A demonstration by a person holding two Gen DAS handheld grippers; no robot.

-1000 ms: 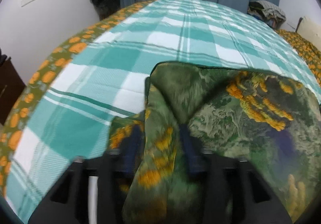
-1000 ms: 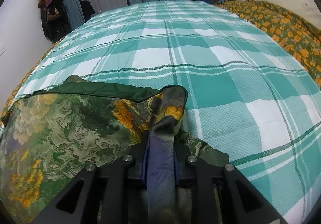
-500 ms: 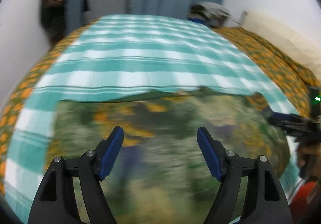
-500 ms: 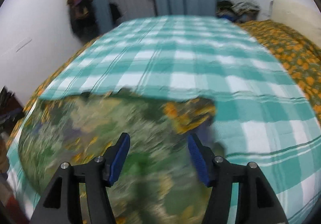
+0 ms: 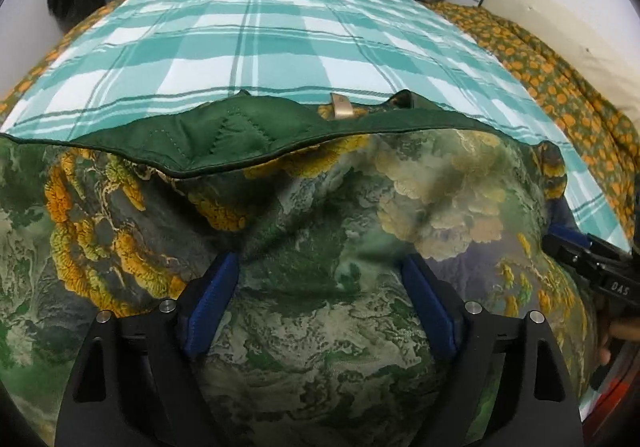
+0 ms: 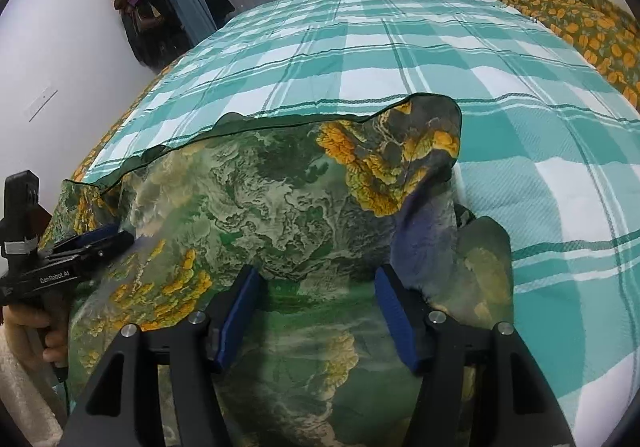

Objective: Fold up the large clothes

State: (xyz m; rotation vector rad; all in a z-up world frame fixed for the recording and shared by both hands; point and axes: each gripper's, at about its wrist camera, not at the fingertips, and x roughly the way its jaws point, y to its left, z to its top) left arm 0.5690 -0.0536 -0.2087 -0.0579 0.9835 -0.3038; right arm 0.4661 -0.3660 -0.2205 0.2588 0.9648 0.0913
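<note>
Between and beneath both pairs of widely spread fingers lies the green printed garment (image 5: 328, 287), spread on the teal checked bedspread (image 5: 256, 31). Neither the left gripper (image 5: 320, 303) nor the right gripper (image 6: 316, 303) grips anything. Next, I judge, each should pinch a near corner squarely, lifting evenly. "GenRobot.AI" reads on the left gripper's side; "DAS" shows on the right's.

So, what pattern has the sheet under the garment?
Teal and white plaid sheet, clearest in the right wrist view.
</note>
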